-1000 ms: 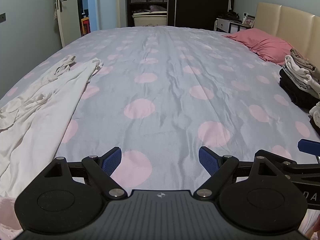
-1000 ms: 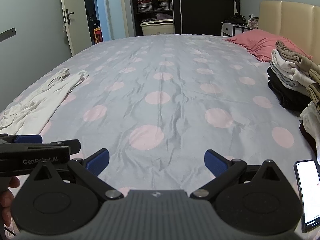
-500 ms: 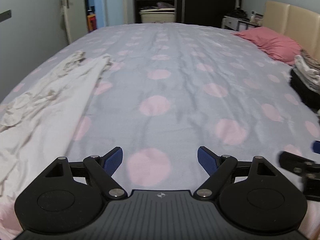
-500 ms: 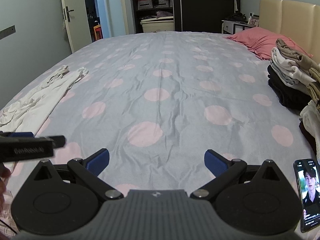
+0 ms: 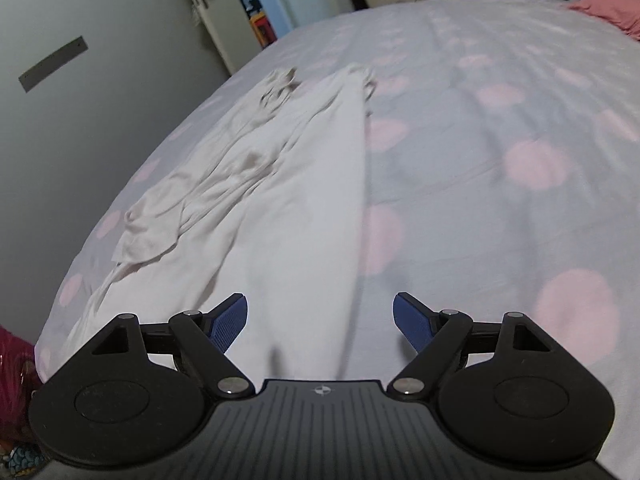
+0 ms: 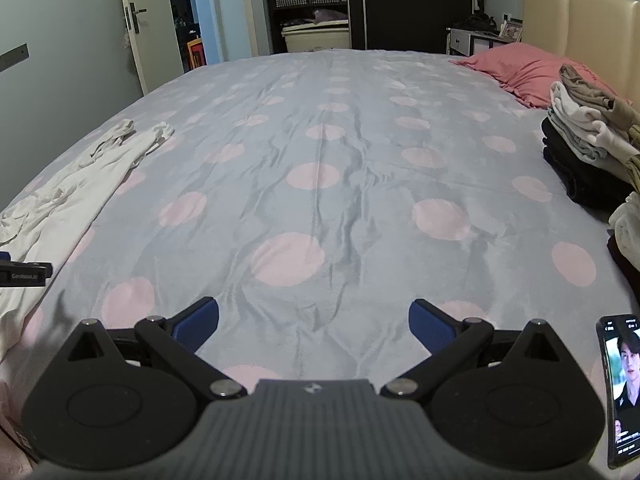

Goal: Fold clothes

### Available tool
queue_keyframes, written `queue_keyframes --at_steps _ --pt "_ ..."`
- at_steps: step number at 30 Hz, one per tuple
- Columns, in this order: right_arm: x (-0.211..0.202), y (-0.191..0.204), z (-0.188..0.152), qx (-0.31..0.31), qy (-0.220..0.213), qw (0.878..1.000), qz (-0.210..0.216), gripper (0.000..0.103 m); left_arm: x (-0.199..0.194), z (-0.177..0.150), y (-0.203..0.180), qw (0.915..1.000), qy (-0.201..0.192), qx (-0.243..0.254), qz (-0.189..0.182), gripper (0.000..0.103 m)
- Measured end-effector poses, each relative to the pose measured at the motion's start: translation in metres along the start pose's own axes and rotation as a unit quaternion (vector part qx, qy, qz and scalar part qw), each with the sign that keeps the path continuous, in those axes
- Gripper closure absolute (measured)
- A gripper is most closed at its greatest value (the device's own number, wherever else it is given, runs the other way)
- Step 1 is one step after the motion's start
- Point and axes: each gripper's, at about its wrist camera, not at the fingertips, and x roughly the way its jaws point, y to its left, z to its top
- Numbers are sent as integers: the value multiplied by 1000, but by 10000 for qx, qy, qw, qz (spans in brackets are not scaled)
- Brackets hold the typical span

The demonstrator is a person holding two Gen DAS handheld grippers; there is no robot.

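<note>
our left gripper [image 5: 320, 316] hovers over the white garment [image 5: 280, 208], fingers wide apart and empty; right gripper [image 6: 314, 322] likewise, bed [image 6: 340, 160] at twelve o'clock.

A: Where does the left wrist view look from?
B: Low over the bed's near-left corner, tilted, close above the white garment [image 5: 280, 208].
A: And the right wrist view?
B: Higher at the near edge, facing the far wardrobe [image 6: 400, 0]. Both share the garment and dotted bedsheet [image 6: 340, 152].

White garment [image 5: 280, 200]; grey bedsheet [image 6: 360, 152], pink polka dots; pink pillow [image 6: 524, 70]; blue-tipped tongs [image 5: 320, 320]
</note>
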Motion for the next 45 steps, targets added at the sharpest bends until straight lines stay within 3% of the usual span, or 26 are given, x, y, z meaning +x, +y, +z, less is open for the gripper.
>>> queue_keyframes --at_steps 6,10,22,24,29,31,32,38,45 --pt "12 8 2 -65 125 9999 59 1 32 12 52 9989 -74 -302 341 29" --pt "21 14 2 -150 218 9996 57 1 49 20 78 9984 -301 -313 358 29" --pt "37 21 -1 -365 458 9983 26 1 100 62 75 9966 -814 -80 122 31" --pt "39 21 -3 -409 500 9979 16 1 112 69 70 9970 -764 -26 132 41" --pt "45 17 -7 -383 654 9971 -3 1 139 85 65 9975 -612 -127 342 54" --pt "47 14 -7 -353 694 9970 -18 1 147 91 64 9978 -542 -149 364 62" --pt "48 13 -7 -333 699 9970 -25 1 150 94 63 9980 -499 -159 352 73" --pt "50 12 -6 -267 733 9970 13 1 140 102 66 9977 -543 -260 304 94" --pt "44 12 -6 -280 681 9972 134 1 80 110 64 9926 -1199 -56 185 98"
